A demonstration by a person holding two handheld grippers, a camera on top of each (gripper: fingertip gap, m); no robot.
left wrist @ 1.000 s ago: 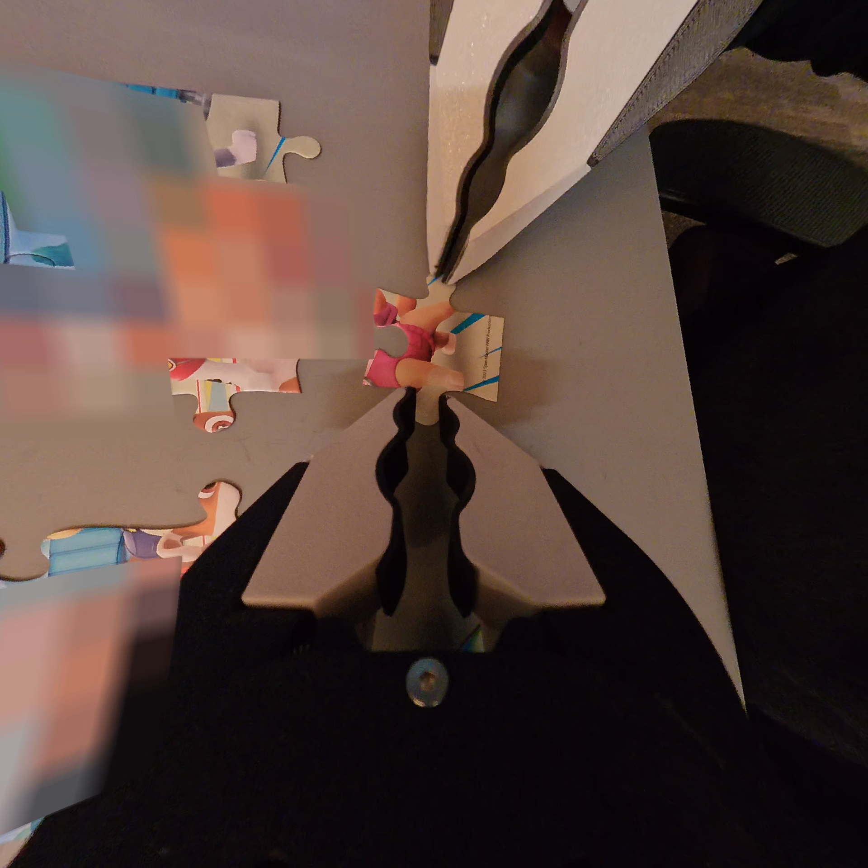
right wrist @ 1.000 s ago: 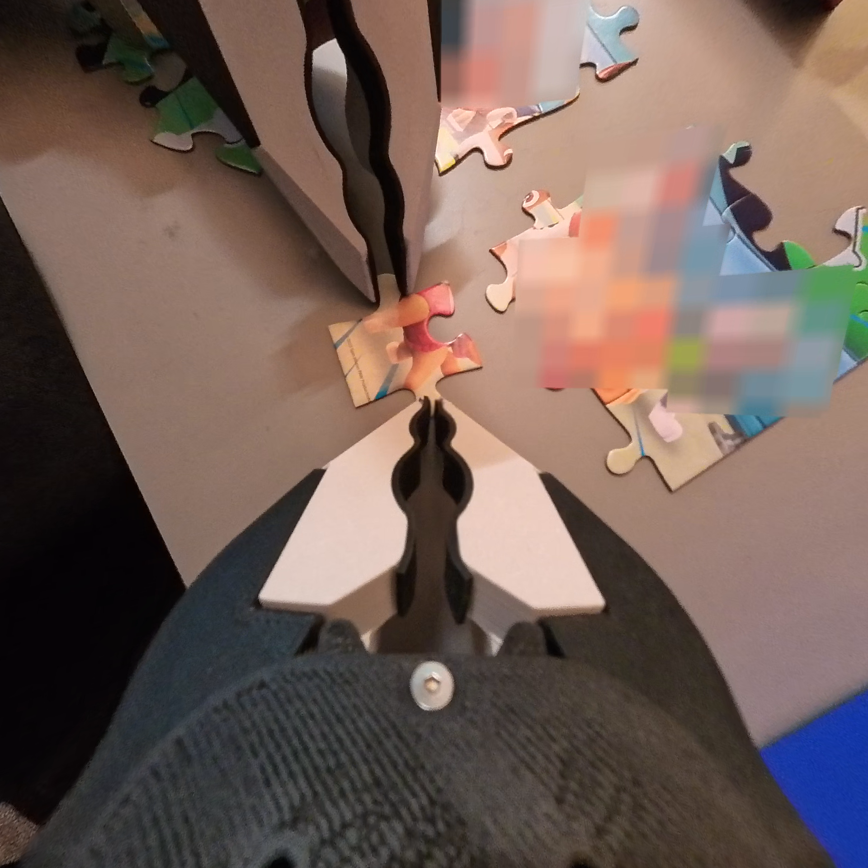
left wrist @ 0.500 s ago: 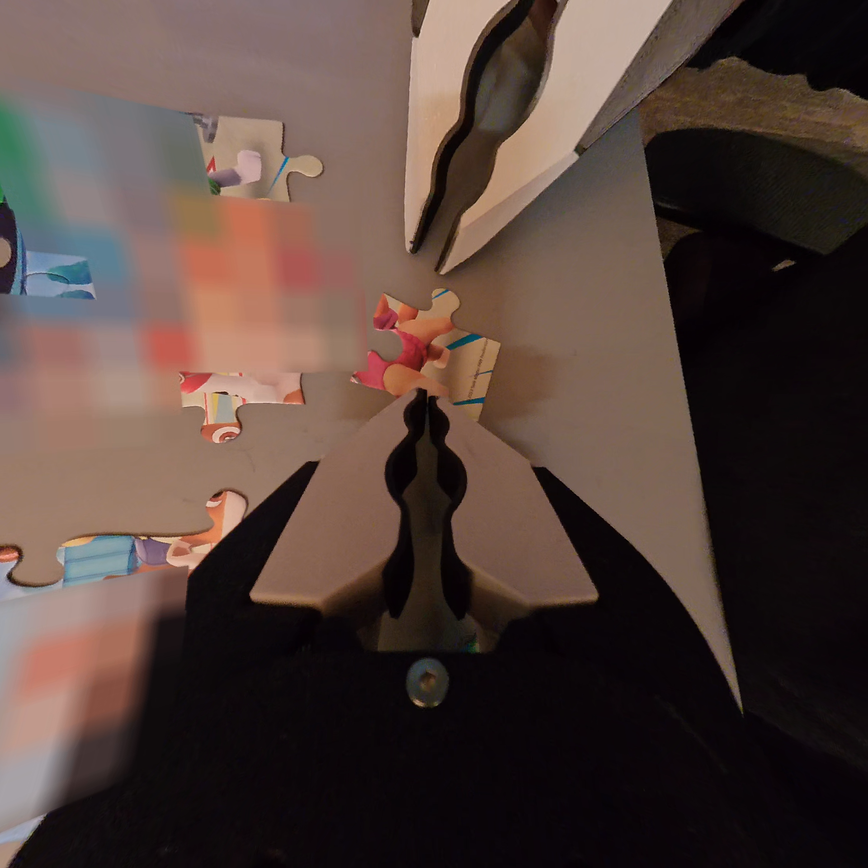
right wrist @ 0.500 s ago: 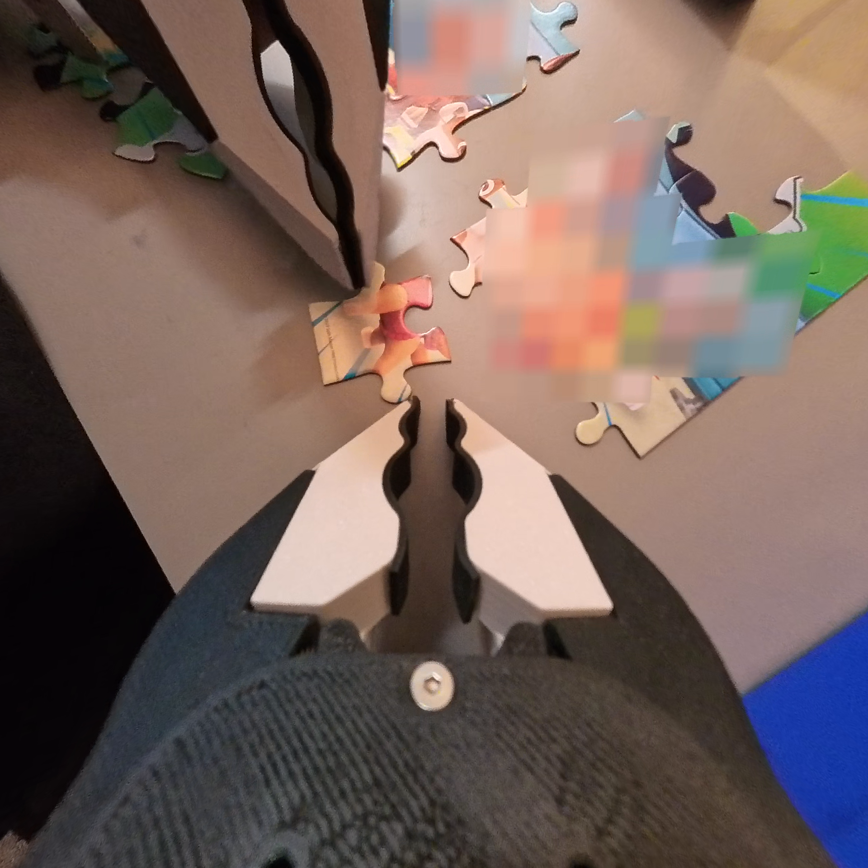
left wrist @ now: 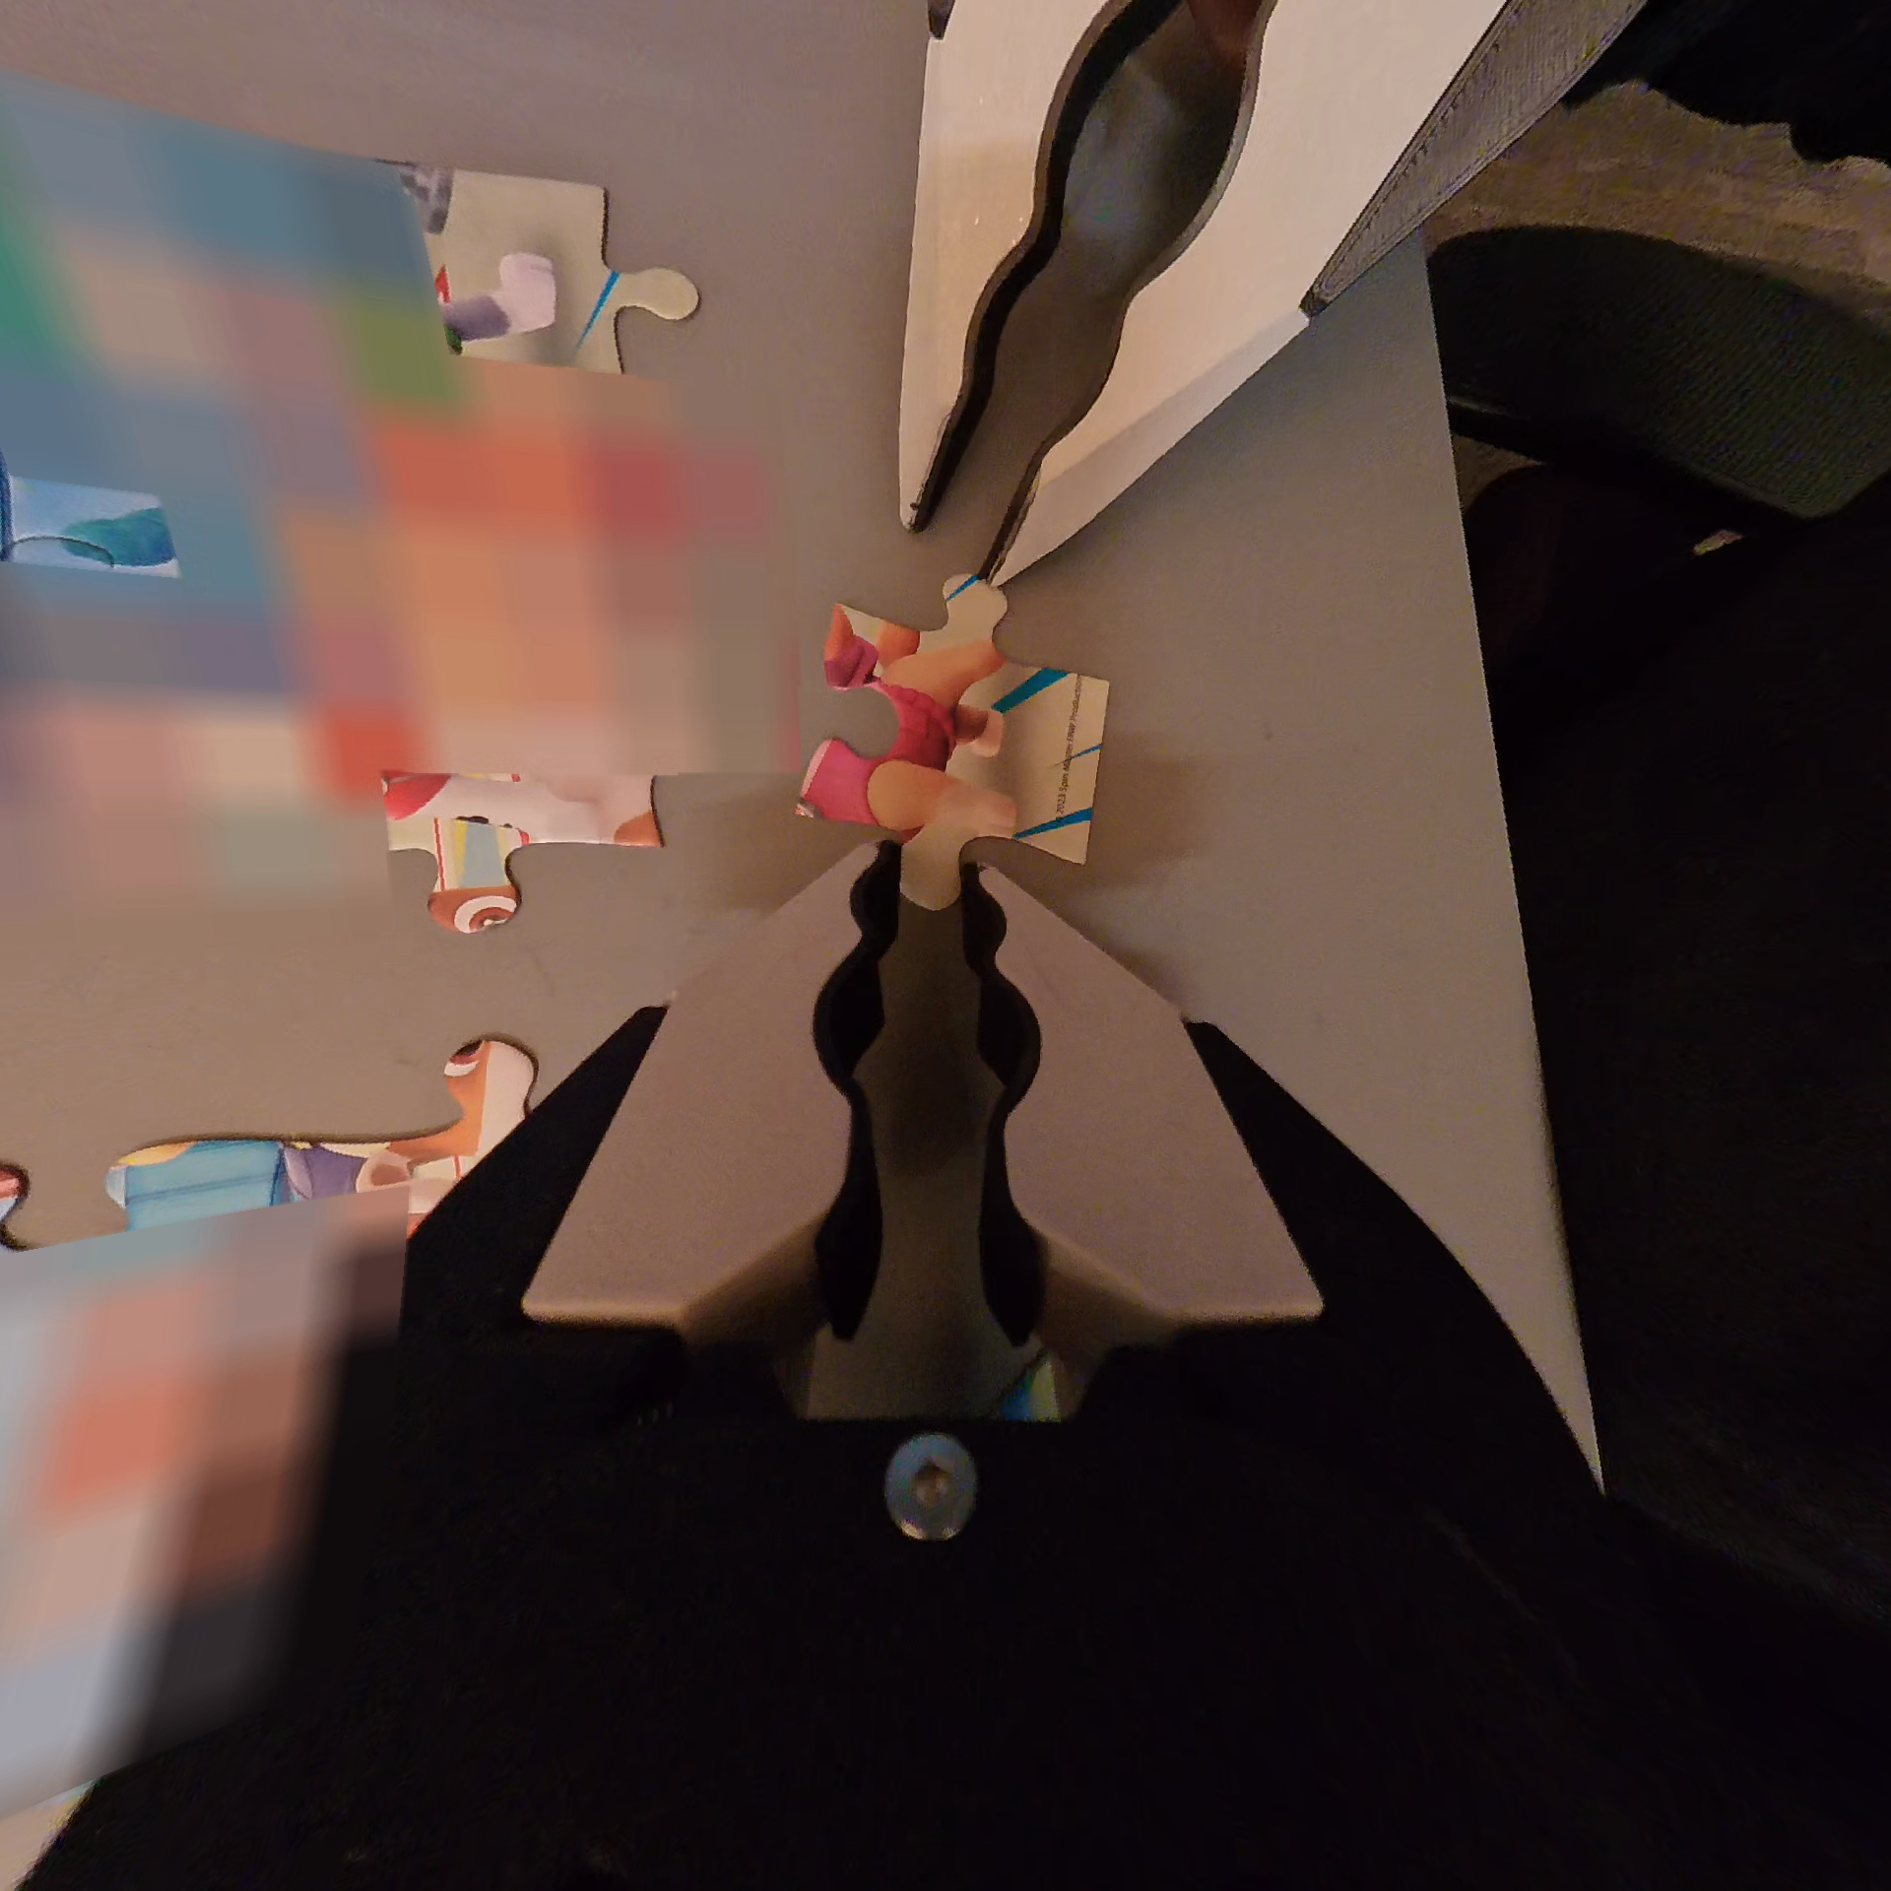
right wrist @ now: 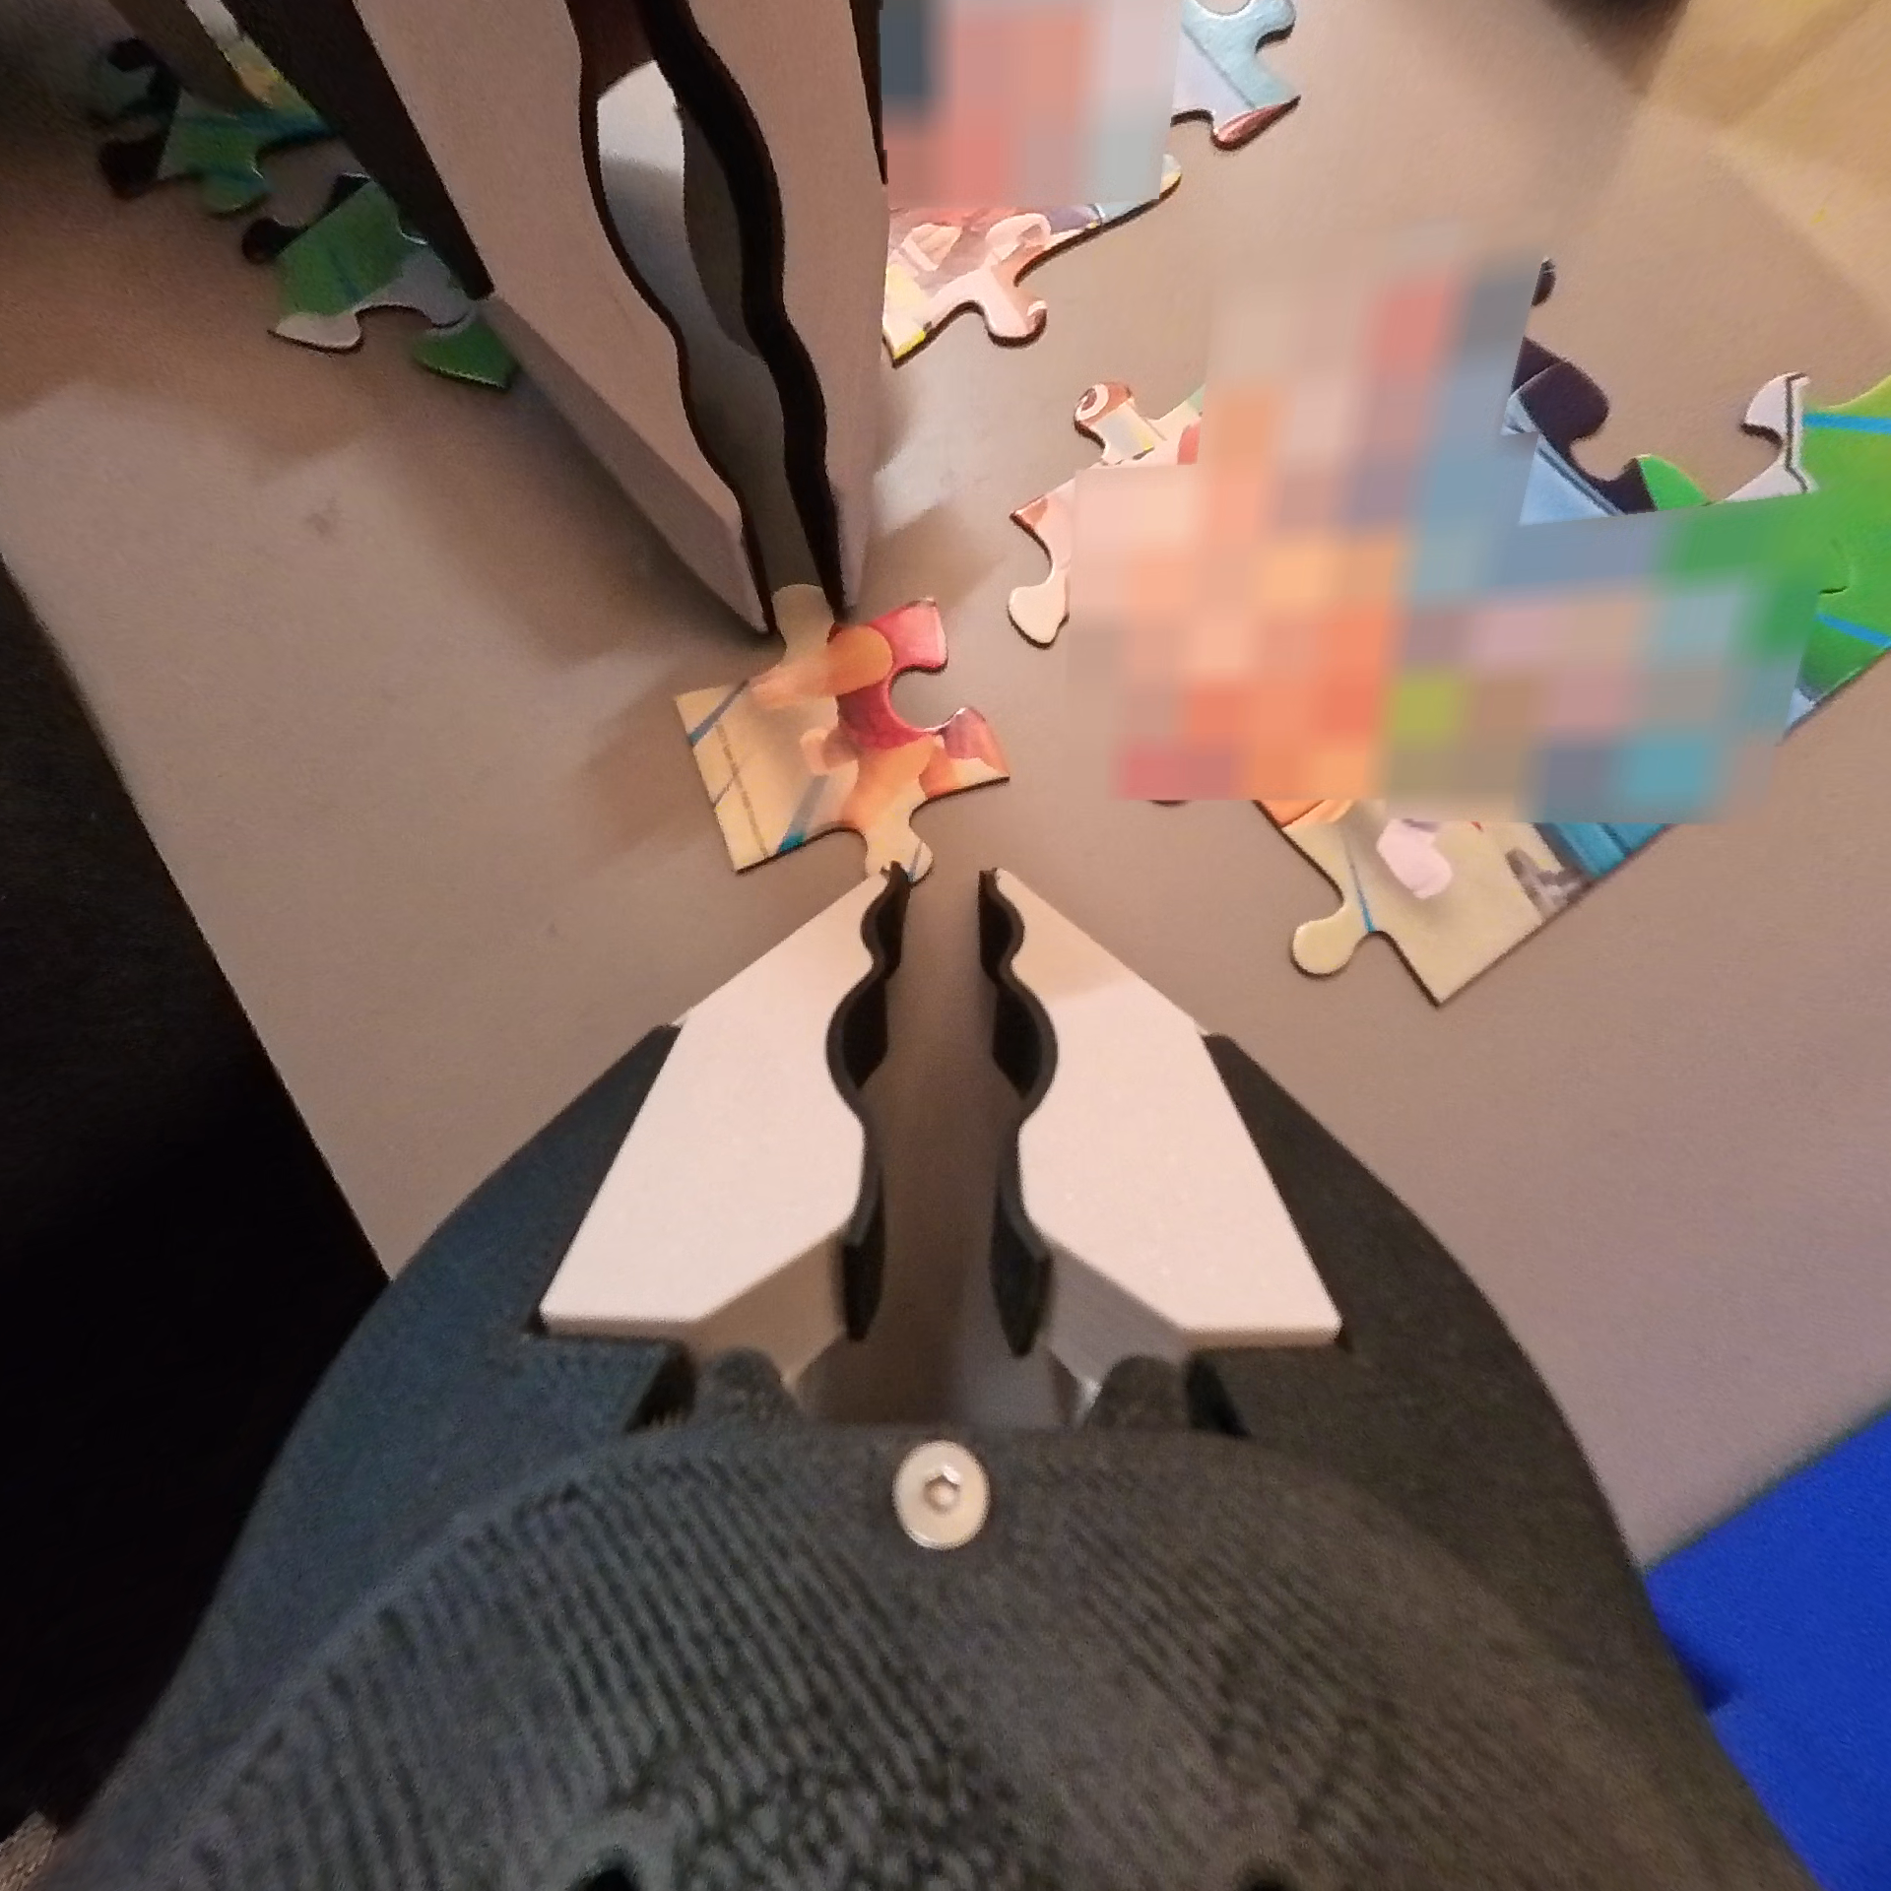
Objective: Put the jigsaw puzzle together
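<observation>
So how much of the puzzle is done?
Done: a joined patch of colourful cardboard pieces lies on the grey table. In hand: the tab of the pink-and-cream jigsaw piece sits between the fingertips of the left gripper, grip unclear; the open right gripper is at its other tab. Left: loose green pieces.

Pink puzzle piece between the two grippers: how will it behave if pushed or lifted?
The puzzle piece looks thin, flat card: probably light and stiff. It lies flush on the smooth table, so it likely slides when pushed. Little edge shows, so pinching it up may be fiddly.
</observation>
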